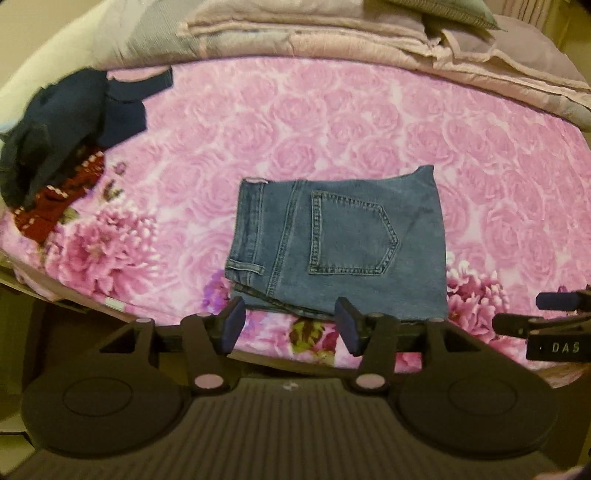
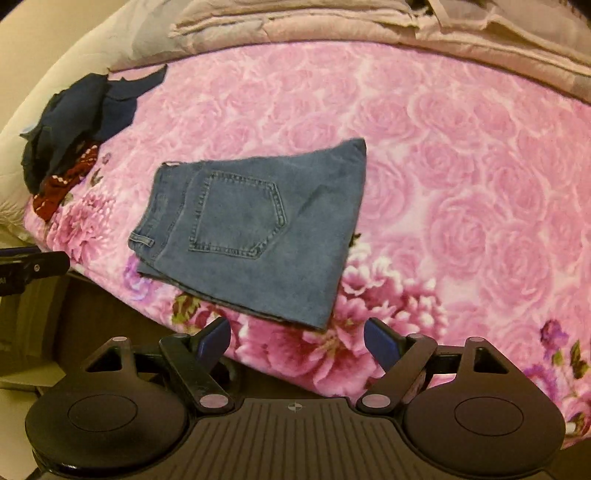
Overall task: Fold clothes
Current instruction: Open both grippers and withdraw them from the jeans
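Taking the folded jeans (image 1: 338,249) as the landmark and moving left to right: far to their left, at the bed's far-left corner, sits a heap of dark navy clothes (image 1: 70,122) with a red patterned garment (image 1: 62,192) poking out beneath it, well apart from the denim. The jeans themselves lie flat near the front edge of the bed (image 1: 295,122), on its pink rose-print cover, folded into a compact rectangle. Their long axis runs left to right across the bed; the waistband end with a belt loop points left toward the heap, the back pocket faces up with its tip pointing right, and the folded edge is on the right. Behind the jeans, along the far side of the bed, a stack of folded beige blankets (image 1: 332,33) stretches across.

The left gripper (image 1: 290,326) hovers just in front of the jeans' near edge, its fingers (image 1: 232,325) spread apart and holding nothing. To the right of the jeans' near corner, the right gripper (image 2: 297,345) also hangs at the bed's front edge, its fingers (image 2: 380,345) spread wide and empty, not touching the denim.
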Tool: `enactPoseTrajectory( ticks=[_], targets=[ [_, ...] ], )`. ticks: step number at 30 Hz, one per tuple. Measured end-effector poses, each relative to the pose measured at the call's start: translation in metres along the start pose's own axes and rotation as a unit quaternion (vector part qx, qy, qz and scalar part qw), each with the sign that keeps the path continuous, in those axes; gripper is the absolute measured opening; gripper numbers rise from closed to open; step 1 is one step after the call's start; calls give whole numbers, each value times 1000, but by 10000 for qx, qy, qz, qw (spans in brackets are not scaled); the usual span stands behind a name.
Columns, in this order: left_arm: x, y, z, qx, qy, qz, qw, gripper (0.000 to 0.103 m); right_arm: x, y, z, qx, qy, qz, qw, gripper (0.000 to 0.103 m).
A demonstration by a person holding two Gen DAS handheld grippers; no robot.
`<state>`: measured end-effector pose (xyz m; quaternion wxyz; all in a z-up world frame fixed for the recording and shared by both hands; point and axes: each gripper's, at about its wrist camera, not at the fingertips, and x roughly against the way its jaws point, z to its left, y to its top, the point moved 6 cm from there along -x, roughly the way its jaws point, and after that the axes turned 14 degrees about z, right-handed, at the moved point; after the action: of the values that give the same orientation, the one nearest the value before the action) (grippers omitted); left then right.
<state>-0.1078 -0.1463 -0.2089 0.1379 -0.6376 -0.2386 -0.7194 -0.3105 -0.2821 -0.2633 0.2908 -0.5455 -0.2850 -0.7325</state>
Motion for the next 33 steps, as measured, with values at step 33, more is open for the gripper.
enactPoseTrajectory(
  ticks=[33],
  targets=[
    [12, -31, -14, 122, -44, 0, 9999, 60, 20, -6, 11, 672, -320, -1, 9972, 82]
  ],
)
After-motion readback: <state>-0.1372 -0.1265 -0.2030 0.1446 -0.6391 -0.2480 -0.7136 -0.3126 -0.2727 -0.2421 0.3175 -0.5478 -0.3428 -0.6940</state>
